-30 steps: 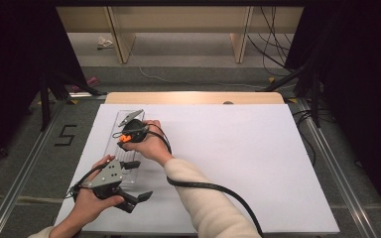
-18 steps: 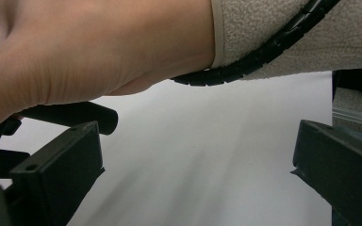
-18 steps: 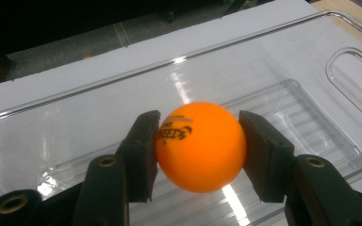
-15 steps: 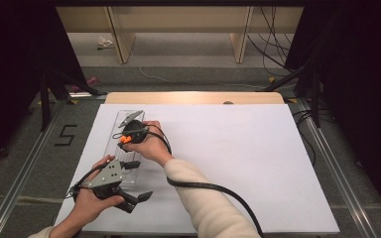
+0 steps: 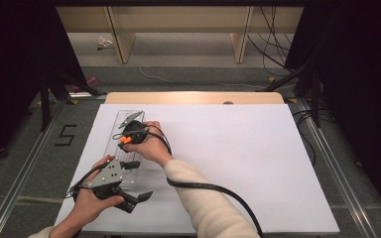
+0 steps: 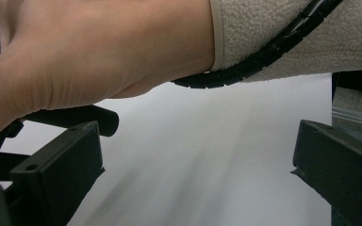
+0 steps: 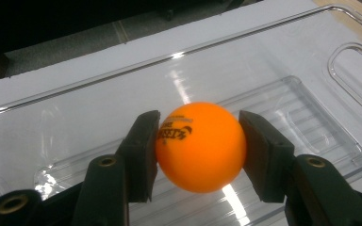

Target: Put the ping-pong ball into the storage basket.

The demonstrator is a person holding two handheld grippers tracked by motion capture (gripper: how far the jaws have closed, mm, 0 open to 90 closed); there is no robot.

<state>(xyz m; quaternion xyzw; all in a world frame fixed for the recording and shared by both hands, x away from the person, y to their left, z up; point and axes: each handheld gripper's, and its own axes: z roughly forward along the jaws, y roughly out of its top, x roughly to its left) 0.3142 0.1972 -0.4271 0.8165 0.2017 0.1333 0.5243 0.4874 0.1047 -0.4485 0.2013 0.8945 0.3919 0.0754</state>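
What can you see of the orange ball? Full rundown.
The orange ball is smooth and matte, like a table tennis ball, with small dark printed lettering on its upper left that is too small to read. It looks whole and undented. The right gripper is shut on it, one black pad pressing each side. It sits over the clear plastic tray, above a ribbed recess; whether it touches the tray is unclear.

**Three cameras, one table**

The high view looks forward and down over the white table. The right gripper view sits close above the clear plastic tray, also seen from high. The left gripper view skims low across the same tabletop.
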